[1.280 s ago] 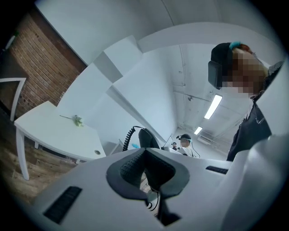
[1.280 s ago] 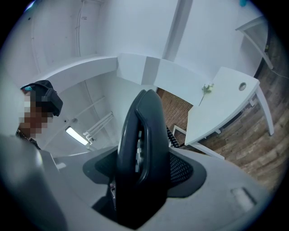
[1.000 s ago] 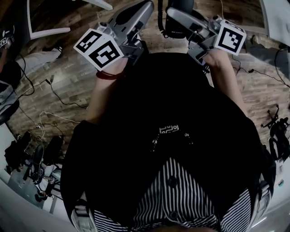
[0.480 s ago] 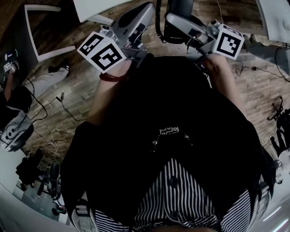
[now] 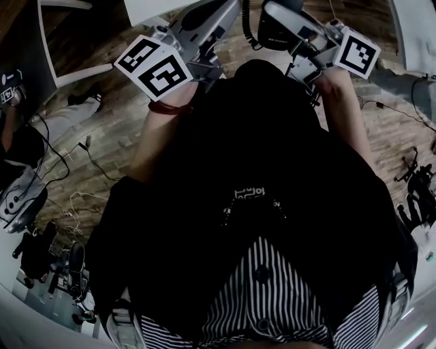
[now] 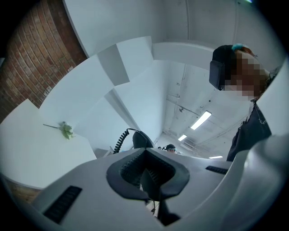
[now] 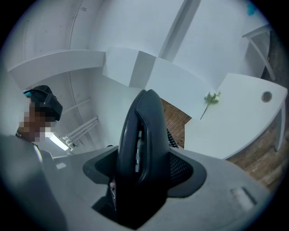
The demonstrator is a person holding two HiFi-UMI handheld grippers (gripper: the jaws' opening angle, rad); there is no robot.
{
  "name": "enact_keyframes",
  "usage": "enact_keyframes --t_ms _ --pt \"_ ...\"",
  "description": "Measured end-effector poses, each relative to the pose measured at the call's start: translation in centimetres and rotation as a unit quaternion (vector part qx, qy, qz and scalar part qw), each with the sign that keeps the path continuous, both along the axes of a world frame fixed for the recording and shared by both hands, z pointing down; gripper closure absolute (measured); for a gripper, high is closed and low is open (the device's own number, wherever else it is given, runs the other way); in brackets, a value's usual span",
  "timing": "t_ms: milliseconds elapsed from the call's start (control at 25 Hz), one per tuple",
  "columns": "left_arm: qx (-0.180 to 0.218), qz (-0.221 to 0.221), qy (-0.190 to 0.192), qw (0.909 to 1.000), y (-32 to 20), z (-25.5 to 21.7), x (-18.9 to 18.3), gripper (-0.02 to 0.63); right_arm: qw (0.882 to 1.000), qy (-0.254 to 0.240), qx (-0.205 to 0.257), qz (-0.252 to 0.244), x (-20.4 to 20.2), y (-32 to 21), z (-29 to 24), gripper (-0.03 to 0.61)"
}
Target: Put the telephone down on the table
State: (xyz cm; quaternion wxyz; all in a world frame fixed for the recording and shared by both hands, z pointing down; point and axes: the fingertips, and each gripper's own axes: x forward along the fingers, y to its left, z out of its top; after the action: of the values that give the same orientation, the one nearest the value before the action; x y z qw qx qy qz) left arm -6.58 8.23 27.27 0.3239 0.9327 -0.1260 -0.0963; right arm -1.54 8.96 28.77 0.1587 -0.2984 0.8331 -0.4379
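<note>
My right gripper (image 5: 300, 37) is shut on the black telephone (image 7: 140, 135), which stands upright between its pads and hides the view ahead. In the head view the telephone (image 5: 276, 31) is at chest height at the top, its coiled cord (image 5: 244, 20) hanging to its left. My left gripper (image 5: 204, 24) is held up beside it, jaws shut with the tips meeting (image 6: 145, 153); a dark sliver lies between the pads and I cannot tell what it is. Beyond its jaws show the coiled cord (image 6: 119, 142) and part of the telephone (image 6: 142, 139). The white table (image 7: 235, 117) lies ahead to the right.
A small green sprig (image 7: 210, 99) and a round hole (image 7: 266, 96) are on the table. A brick wall (image 6: 27, 58) stands at the left. Cables (image 5: 88, 146) and dark gear (image 5: 41, 252) lie on the wood floor. A white frame (image 5: 68, 68) is at upper left.
Both grippers have risen toward the top of the head view, the right one carrying the telephone up and to the right. The floor below has shifted as the person turned.
</note>
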Motion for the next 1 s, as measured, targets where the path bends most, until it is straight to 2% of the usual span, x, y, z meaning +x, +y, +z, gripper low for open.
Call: enact_keyframes --t_ms 360,640,840,1000 --pt "-0.011 -0.025 0.012 0.9995 -2.3 0.3 -3.0 0.606 0.999 -0.006 -0.007 -0.032 -2.3 -3.0 -0.7 0.270" --pt "-0.008 -0.053 -0.004 0.9985 -6.1 1.3 -3.9 0.606 0.999 -0.016 -0.012 -0.045 -2.3 -7.6 0.6 0.270" --pt "-0.014 -0.063 -0.009 0.9979 -7.0 1.9 -3.6 0.606 0.998 -0.019 -0.005 -0.058 -2.4 -8.7 0.7 0.270" --pt "-0.020 -0.067 -0.014 0.9974 -12.3 2.2 -2.0 0.606 0.997 -0.019 -0.009 -0.069 -1.2 -14.2 0.8 0.270"
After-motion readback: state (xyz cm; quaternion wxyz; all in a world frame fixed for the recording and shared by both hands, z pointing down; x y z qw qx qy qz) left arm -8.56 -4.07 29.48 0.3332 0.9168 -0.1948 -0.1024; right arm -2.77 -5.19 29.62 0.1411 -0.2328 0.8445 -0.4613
